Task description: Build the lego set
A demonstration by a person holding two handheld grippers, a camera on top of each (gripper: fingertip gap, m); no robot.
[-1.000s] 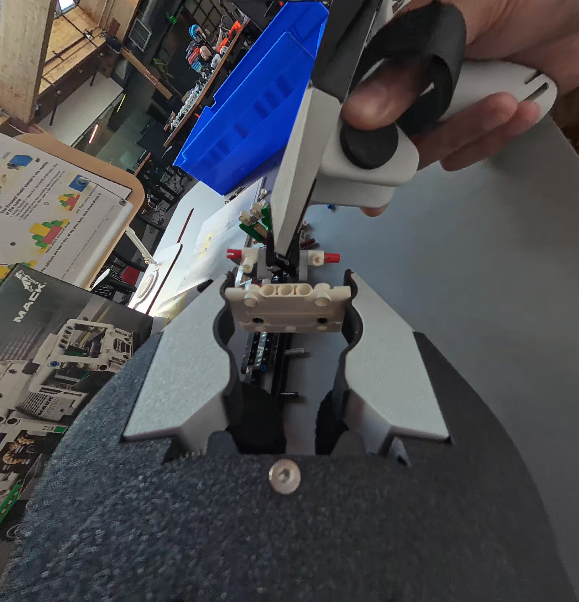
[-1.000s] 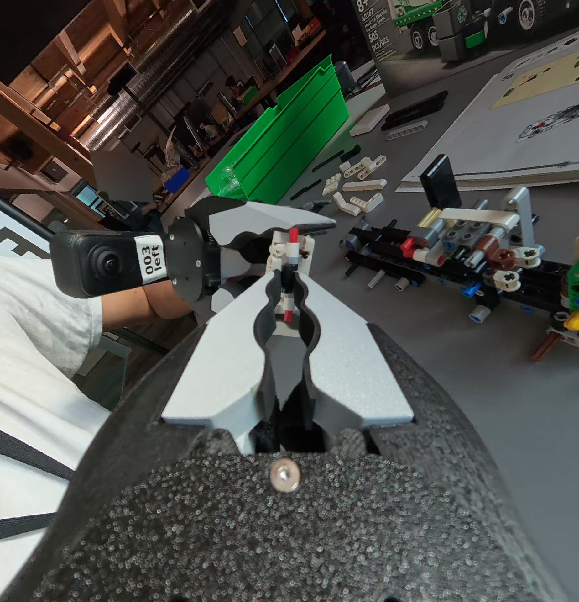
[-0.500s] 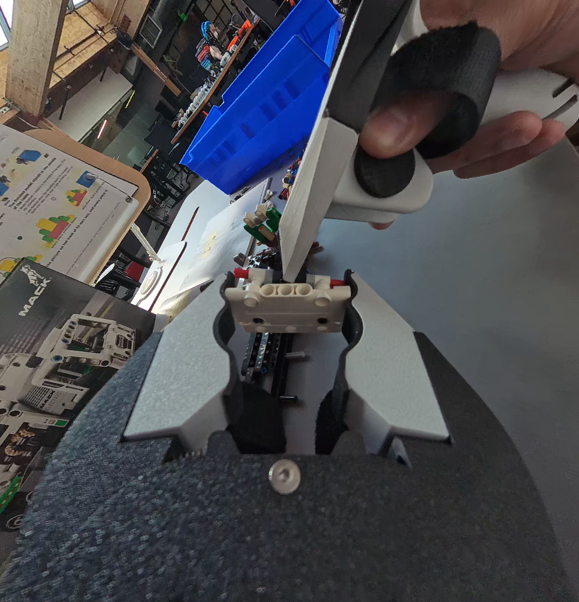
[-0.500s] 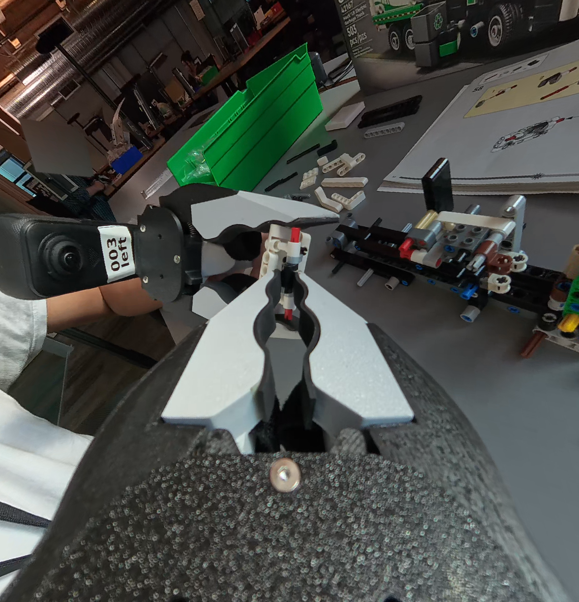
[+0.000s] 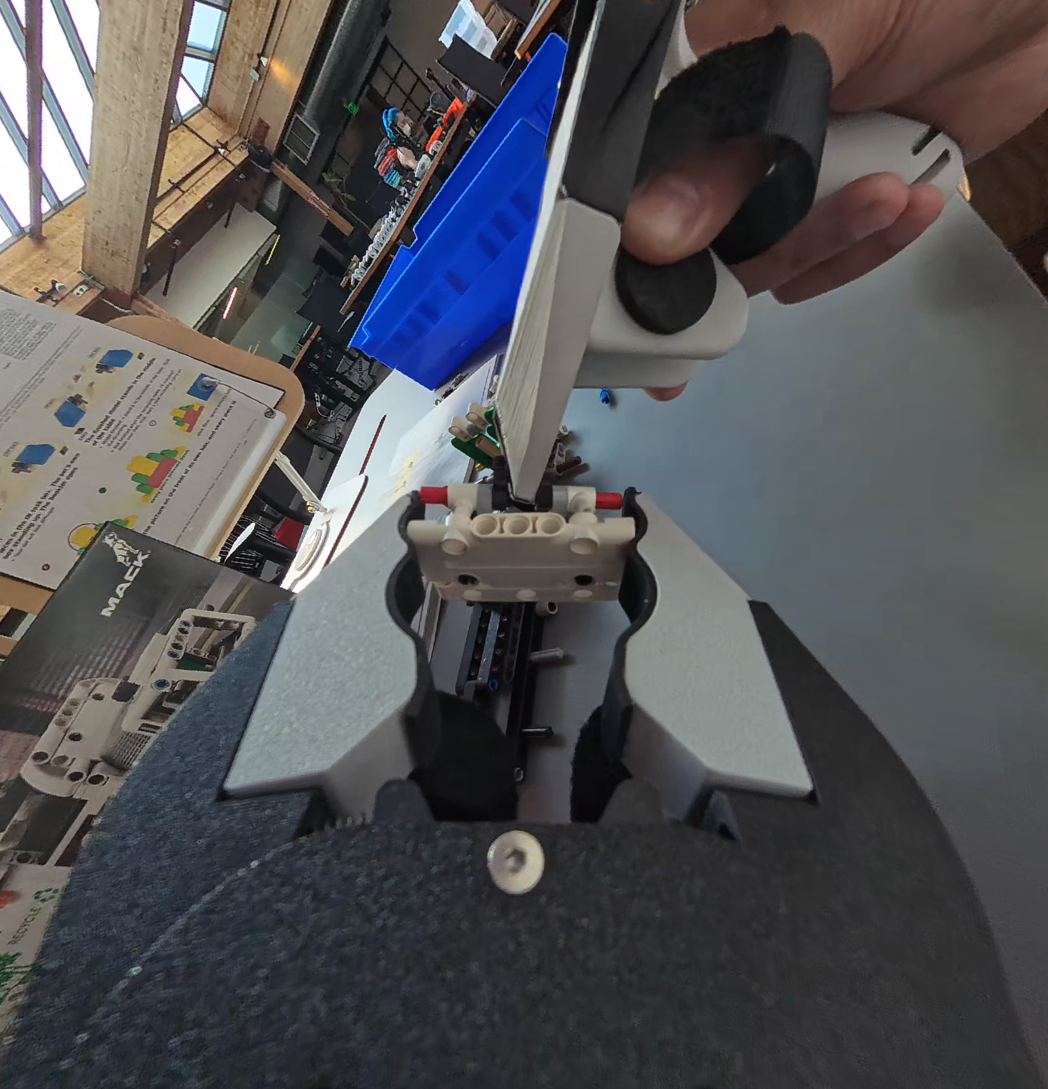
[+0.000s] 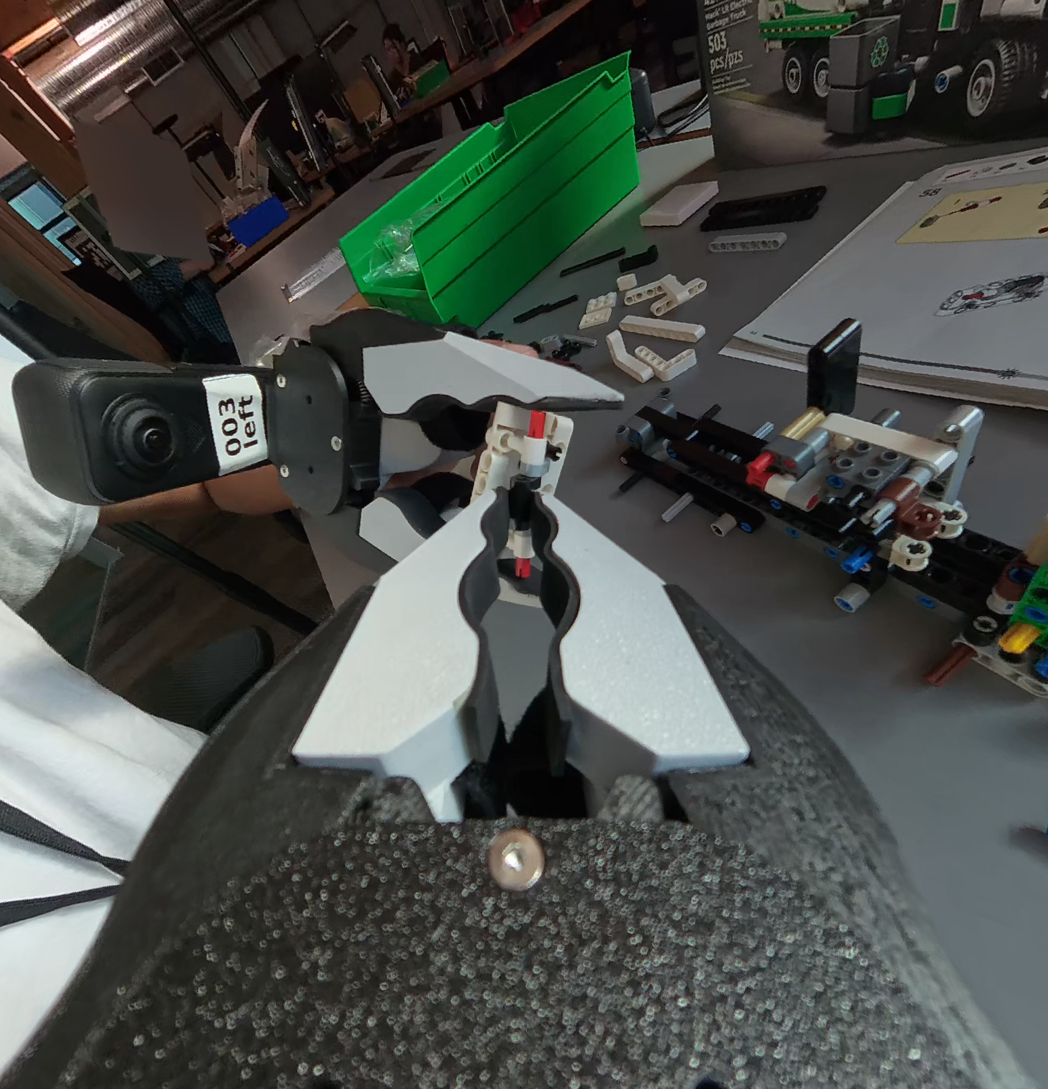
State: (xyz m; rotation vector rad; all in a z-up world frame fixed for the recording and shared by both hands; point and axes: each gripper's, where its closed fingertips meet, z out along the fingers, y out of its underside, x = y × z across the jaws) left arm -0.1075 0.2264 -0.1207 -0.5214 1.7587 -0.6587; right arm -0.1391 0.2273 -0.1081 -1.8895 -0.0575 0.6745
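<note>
The left gripper (image 5: 520, 545) has its jaws clamped on a cream brick panel (image 5: 524, 560), held above the grey counter (image 5: 863, 589). The right gripper (image 6: 518, 501) has its jaws closed on the black middle of the panel's red-tipped rod (image 6: 520, 512). A half-built brick frame (image 6: 804, 465) lies just beside them.

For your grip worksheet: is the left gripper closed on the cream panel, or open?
Closed on it: both fingers press the cream panel's side edges.

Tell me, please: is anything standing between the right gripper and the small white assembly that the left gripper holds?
Nothing visible does. The right gripper is already closed on the black piece on the assembly's red axle. The left gripper holds the white plate by its two side edges.
</note>
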